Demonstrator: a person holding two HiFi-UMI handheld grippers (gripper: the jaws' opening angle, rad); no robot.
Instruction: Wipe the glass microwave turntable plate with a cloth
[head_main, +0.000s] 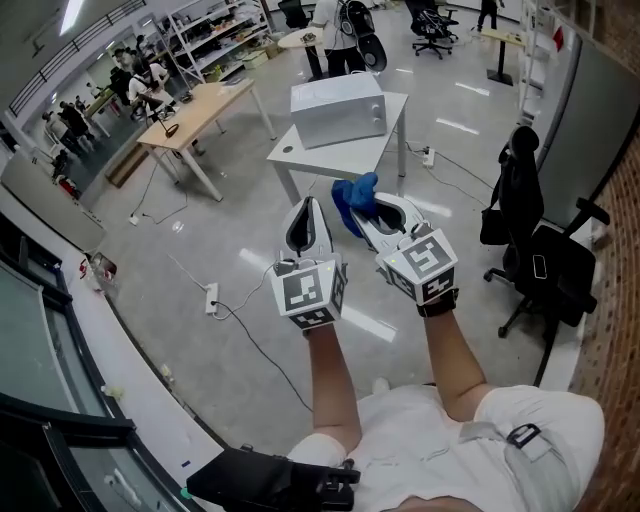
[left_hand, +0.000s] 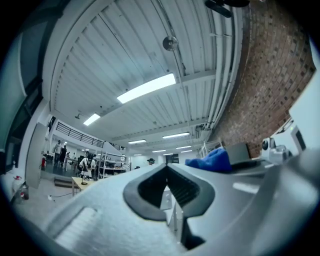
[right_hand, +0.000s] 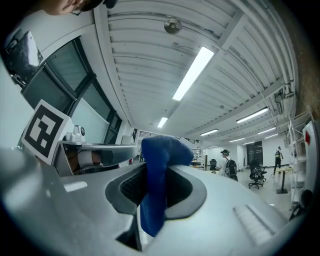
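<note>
Right tongs (head_main: 368, 212) clenched on the blue cloth (right_hand: 159, 150), which bunches above the tips and hangs down between the jaws. Left tongs (head_main: 308, 205) closed tip to tip, nothing in them (both held up in the air). White microwave (head_main: 338, 108) sits on the desk (head_main: 300, 155) beyond.

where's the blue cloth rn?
The blue cloth is clamped in the right gripper, in the air beside the left gripper, short of the white table carrying the microwave.
</note>
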